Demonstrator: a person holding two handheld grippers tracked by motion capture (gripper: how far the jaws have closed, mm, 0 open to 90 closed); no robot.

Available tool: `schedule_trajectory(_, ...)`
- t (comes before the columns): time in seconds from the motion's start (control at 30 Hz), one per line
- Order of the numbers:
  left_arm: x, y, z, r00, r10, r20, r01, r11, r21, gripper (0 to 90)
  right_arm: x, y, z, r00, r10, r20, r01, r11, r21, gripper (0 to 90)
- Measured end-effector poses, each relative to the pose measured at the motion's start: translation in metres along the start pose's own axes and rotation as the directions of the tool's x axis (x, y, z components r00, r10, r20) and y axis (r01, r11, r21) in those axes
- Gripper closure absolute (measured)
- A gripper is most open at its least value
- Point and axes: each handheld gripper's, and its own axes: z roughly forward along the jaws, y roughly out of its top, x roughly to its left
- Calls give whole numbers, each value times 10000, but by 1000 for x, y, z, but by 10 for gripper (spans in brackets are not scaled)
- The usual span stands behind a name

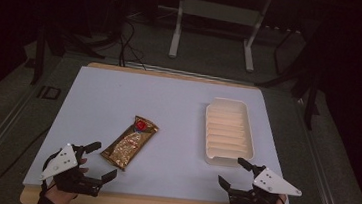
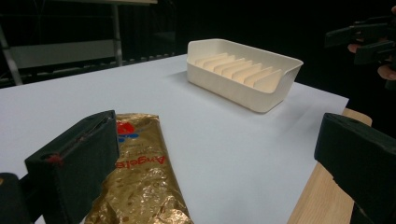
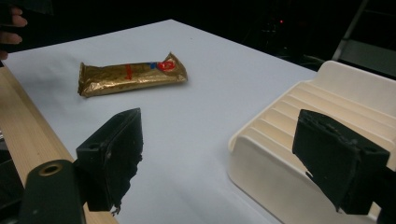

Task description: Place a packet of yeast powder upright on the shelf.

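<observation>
High view showed a bench (image 1: 169, 101) covered by a pale sheet, with a gold snack packet (image 1: 130, 143) lying flat a little toward seven o'clock of the centre, its red-marked end pointing to one o'clock. A cream ribbed tray (image 1: 228, 132) sat at about three o'clock, well apart from the packet. The left gripper (image 1: 99, 160) hovered at the seven o'clock corner, jaws spread wide and empty; the packet's near end lay just beyond its jaw tips, toward one o'clock, not between them. From the left gripper view the packet (image 2: 140, 182) ran up beside the left-hand jaw, partly hidden behind it. The right gripper (image 1: 232, 172) hung at the five o'clock corner, jaws likewise spread and holding nothing, with one jaw tip close to the tray's near edge. From the right gripper view the packet (image 3: 133, 73) lay far off at eleven o'clock, and the tray (image 3: 289, 135) sat by the right-hand jaw.
</observation>
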Motion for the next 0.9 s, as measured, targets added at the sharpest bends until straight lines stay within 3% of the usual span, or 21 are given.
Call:
schedule_trajectory(0.13, -2, 0, 2, 9999, 160, 38, -160, 9998, 86, 7, 1, 1, 0, 9999, -79, 64, 79, 10000, -26, 162)
schedule_trajectory(0.2, -4, 1, 2, 9987, 161, 485, -155, 9998, -140, 7, 2, 1, -1, 9999, -104, -6, 104, 9999, -63, 161)
schedule_trajectory(0.37, -7, 5, 0, 9955, 186, 929, -130, 9981, -603, 7, 4, 2, -1, 9995, -305, -49, 304, 9994, -187, 152)
schedule_trajectory(0.47, -11, 10, -3, 9949, 360, 939, -279, 9959, -864, 7, 5, 3, -1, 9985, -462, -293, 452, 9984, -335, 141)
schedule_trajectory(0.53, -14, 16, -4, 9919, 226, 1252, -122, 9964, -834, 7, 7, 4, -3, 9977, -578, -356, 554, 9962, -669, 140)
schedule_trajectory(0.6, -18, 21, -3, 9917, 413, 1214, -332, 9971, -678, 7, 8, 6, -4, 9966, -599, -566, 539, 9934, -1013, 141)
schedule_trajectory(0.7, -23, 29, 1, 9941, 438, 992, -419, 9989, -212, 7, 10, 8, -4, 9971, -623, -444, 590, 9958, -706, 139)
schedule_trajectory(0.9, -22, 37, 5, 9902, 286, 1369, -305, 9995, 112, 7, 10, 9, -4, 9968, -188, -775, 154, 9989, -441, 136)
